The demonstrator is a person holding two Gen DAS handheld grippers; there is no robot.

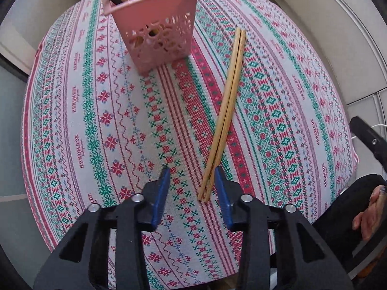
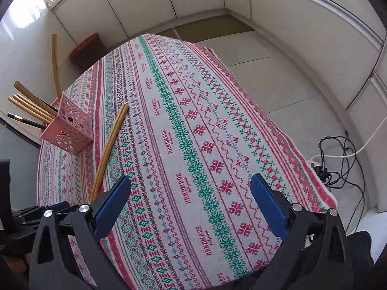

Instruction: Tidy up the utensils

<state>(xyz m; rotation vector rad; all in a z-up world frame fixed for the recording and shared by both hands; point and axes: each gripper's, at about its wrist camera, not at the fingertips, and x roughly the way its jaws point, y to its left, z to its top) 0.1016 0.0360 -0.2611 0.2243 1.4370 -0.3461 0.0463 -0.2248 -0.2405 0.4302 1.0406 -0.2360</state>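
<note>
A: Left tongs (image 1: 191,172) state?
B: Spread apart, nothing pinched. The near tips of the bamboo chopsticks (image 1: 228,113) are seen between the two blue pads, closer to the right pad (image 1: 222,195); contact cannot be told.

A: Where are the chopsticks laid?
B: Flat on the patterned tablecloth (image 1: 96,125) covering the worktop, as a pair side by side, angled away toward the pink perforated holder (image 1: 157,29). Far ends are stopped just right of the holder, not touching it.

A: Holder contents?
B: Several wooden utensils (image 2: 31,106) and one black stick (image 2: 24,120) are seen standing in it, leaning out over the rim.

A: Right tongs (image 2: 191,183)?
B: Held wide open above the tablecloth, nothing gripped, well apart from the chopsticks, which are seen to its left.

A: Other stuff?
B: Black cables (image 2: 338,159) are seen on the floor to the right of the worktop.
</note>
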